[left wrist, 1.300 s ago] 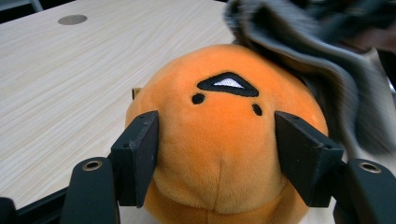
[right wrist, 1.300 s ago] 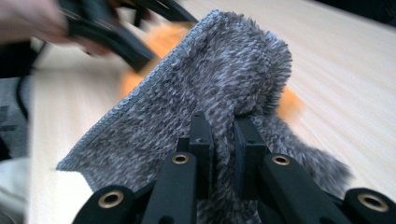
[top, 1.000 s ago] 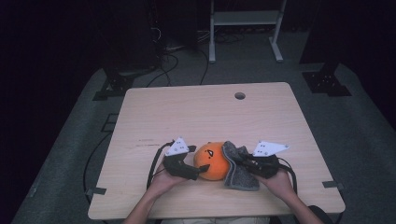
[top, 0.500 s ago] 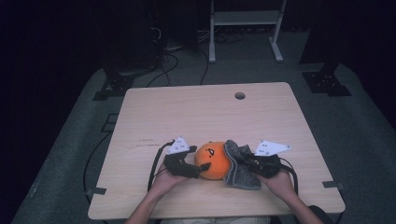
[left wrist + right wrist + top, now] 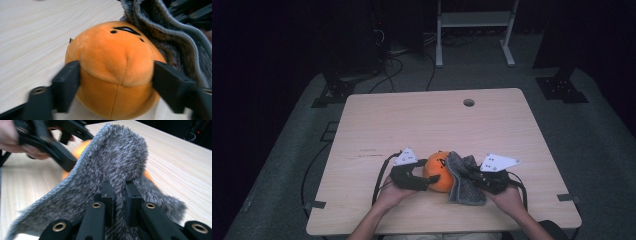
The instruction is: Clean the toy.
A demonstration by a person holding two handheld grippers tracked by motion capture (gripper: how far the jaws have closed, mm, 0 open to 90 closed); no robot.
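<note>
sitting between left claw [image 5: 116, 85] jaws: plush [image 5: 112, 65]

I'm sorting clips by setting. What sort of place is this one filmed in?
Probably a lab or recording studio, not a home: a bare wooden table with a cable hole stands on grey carpet, ringed by dark surrounds, black equipment stands, floor cables and a white metal frame.

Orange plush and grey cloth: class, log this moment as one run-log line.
left gripper: just closing, pads on orange plush | right gripper: shut on grey cloth | cloth drapes plush | table
</note>
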